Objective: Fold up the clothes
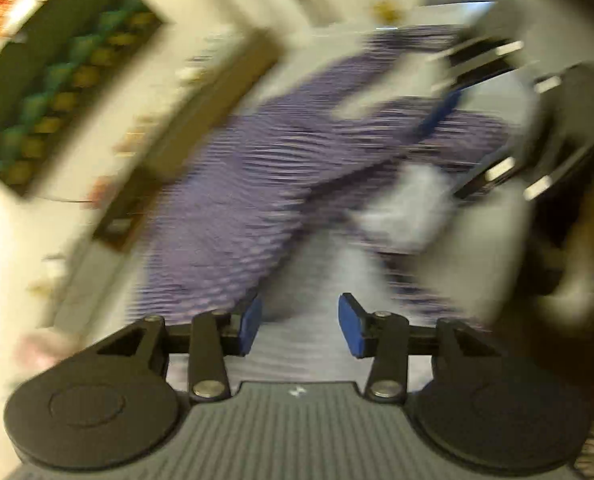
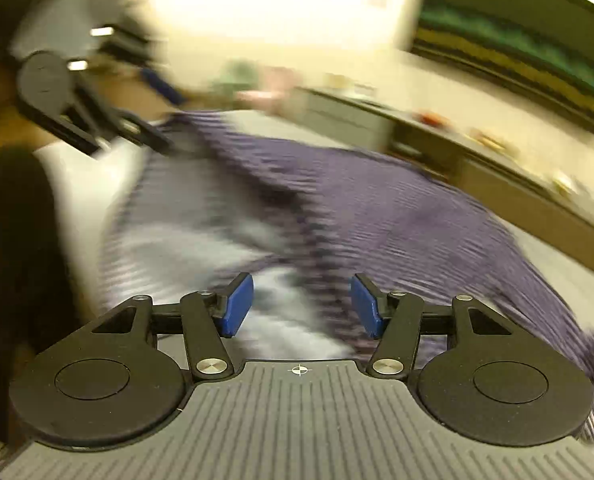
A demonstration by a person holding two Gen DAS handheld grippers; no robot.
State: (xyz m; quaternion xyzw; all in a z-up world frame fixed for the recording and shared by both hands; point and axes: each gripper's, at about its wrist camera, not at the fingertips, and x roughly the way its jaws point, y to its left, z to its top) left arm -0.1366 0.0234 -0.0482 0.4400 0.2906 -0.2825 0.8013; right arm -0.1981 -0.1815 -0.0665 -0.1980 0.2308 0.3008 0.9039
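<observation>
A purple striped garment lies spread on a pale surface, partly turned over so its lighter inside shows. Both views are blurred by motion. My left gripper is open and empty, its blue pads just above the near edge of the garment. My right gripper is open and empty over the garment's fold line. Each gripper shows in the other's view: the right one at the upper right of the left wrist view, the left one at the upper left of the right wrist view.
A dark low cabinet runs along the far side of the surface. A dark framed picture with green and yellow shapes hangs on the pale wall. The person's dark clothing is at the left.
</observation>
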